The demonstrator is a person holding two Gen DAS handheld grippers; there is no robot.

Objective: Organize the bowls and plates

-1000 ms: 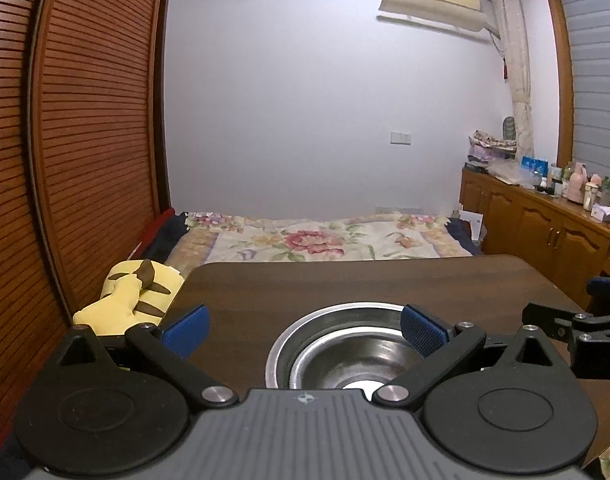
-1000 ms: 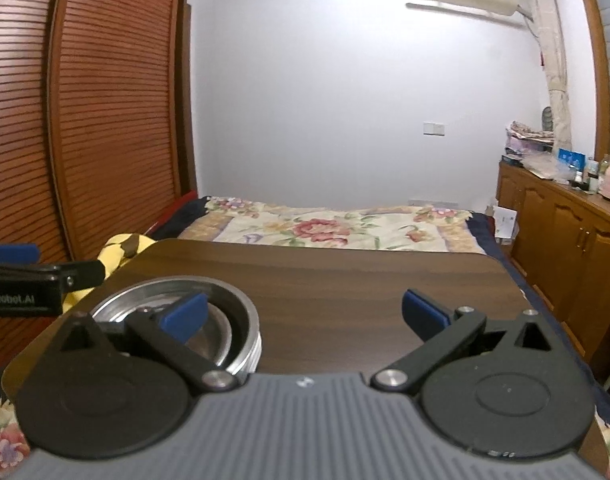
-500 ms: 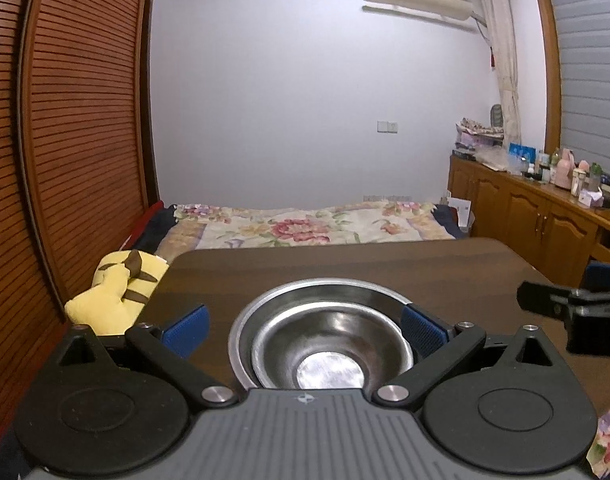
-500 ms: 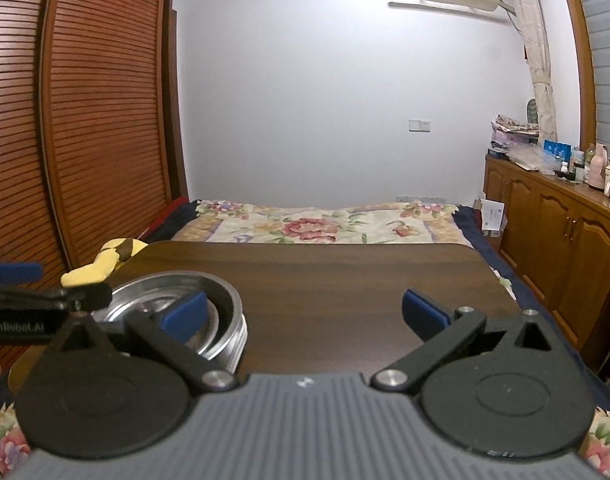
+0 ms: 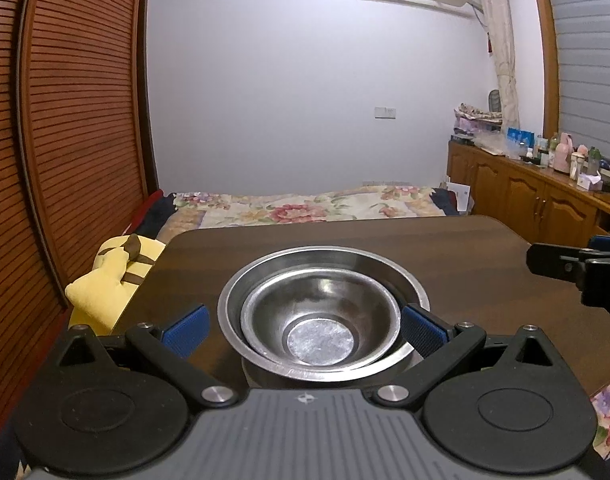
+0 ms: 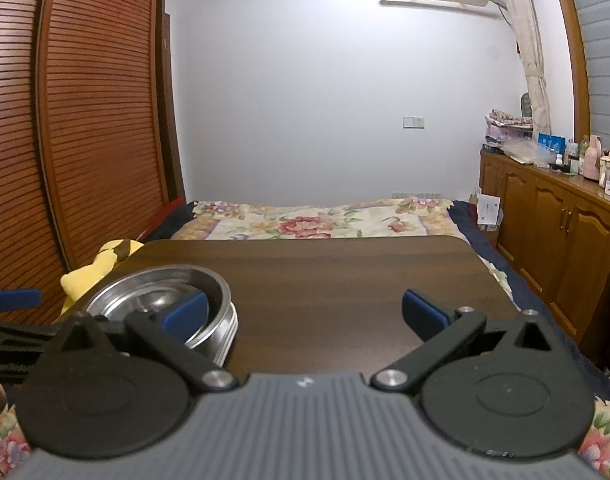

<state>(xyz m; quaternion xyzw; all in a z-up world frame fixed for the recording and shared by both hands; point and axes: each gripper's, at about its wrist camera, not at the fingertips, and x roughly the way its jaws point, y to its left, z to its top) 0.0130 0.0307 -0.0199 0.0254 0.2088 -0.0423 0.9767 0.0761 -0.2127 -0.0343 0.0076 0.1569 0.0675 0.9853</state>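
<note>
Bowls: a small round stainless-steel bowl (image 5: pixel 319 320) is seen nested inside a wider shallow stainless-steel bowl (image 5: pixel 323 312); the pair is set on the dark wood-grain bench (image 5: pixel 457 256), between the blue pads of the left fingers and just ahead of them.
Left gripper (image 5: pixel 305 330): its fingers (image 5: pixel 423 334) are spread wide and nothing is pinched; the stack is straddled loosely, with the right pad just beside the wide rim, probably because the inner bowl is judged already seated.
Right gripper (image 6: pixel 305 312): its fingers (image 6: pixel 425 312) are likewise spread and empty; it is held above bare bench, with the stack beyond its left pad, so that room is left for the other tool.
Stage: nesting is judged done; no further dishes are seen.
Surroundings: a yellow plush toy (image 5: pixel 109 284) is seen beyond the left pad, off the bench edge.
</note>
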